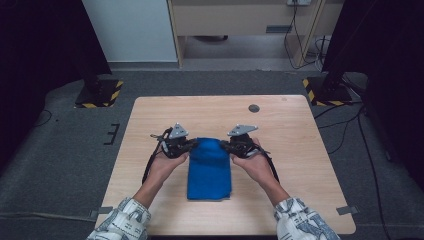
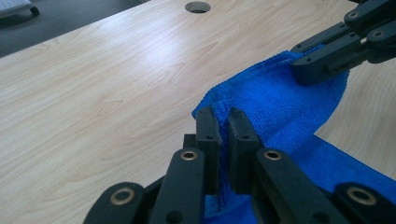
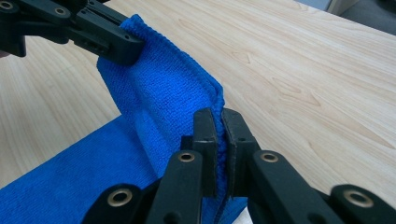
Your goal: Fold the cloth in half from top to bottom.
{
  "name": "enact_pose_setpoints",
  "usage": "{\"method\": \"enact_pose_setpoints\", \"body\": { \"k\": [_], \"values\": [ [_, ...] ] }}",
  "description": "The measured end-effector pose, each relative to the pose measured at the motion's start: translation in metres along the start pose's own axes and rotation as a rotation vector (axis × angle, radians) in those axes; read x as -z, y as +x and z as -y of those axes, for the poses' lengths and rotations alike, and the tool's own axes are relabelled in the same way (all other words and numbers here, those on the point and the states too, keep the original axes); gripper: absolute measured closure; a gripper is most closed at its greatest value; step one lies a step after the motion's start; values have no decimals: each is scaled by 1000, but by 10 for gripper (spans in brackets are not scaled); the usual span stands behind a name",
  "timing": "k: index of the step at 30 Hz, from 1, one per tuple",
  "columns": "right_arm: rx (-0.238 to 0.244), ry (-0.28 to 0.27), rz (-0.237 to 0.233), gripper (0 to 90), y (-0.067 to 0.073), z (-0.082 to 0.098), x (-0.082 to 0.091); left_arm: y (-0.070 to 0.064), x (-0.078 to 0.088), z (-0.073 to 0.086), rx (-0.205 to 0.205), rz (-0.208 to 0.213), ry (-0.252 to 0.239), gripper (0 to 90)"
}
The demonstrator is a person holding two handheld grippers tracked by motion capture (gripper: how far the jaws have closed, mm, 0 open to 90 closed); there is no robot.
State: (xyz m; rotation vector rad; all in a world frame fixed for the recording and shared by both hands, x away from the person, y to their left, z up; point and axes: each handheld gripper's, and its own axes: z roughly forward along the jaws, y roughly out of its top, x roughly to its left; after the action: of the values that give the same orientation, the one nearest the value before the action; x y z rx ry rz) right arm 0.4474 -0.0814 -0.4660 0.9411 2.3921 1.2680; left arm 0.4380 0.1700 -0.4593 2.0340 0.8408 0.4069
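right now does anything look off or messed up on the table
Nothing stands out. The blue cloth lies flat on the wooden table except its far edge, lifted because the left gripper and right gripper each pinch a corner. No spill or damage is visible.

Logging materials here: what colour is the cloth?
Plain bright blue cloth, clearest in the right gripper view.

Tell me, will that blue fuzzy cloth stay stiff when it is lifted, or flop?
Probably flop: the blue terry cloth already sags in a curve between the left gripper and the right gripper, each shut on a far corner. It looks light, since thin pinches raise that edge. Its looped pile likely grips rather than slips.
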Motion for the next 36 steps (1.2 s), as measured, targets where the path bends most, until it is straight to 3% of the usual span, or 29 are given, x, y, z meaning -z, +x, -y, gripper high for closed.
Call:
{"method": "enact_pose_setpoints", "body": {
  "k": [10,15,18,22,29,36],
  "values": [
    [24,-4,-15,854,16,10,10,-12,10,6,-18,19,-7,849],
    [33,0,-12,853,23,15,10,-12,14,15,-4,19,-6,848],
    [38,4,-15,852,28,18,11,-16,14,21,-14,18,12,848],
    [38,1,-16,850,32,21,14,-23,20,27,-15,25,0,845],
    [59,11,-46,844,40,31,16,-27,23,40,-5,42,7,841],
    [62,1,-52,841,44,33,22,-32,28,43,3,55,0,837]
  ]
}}
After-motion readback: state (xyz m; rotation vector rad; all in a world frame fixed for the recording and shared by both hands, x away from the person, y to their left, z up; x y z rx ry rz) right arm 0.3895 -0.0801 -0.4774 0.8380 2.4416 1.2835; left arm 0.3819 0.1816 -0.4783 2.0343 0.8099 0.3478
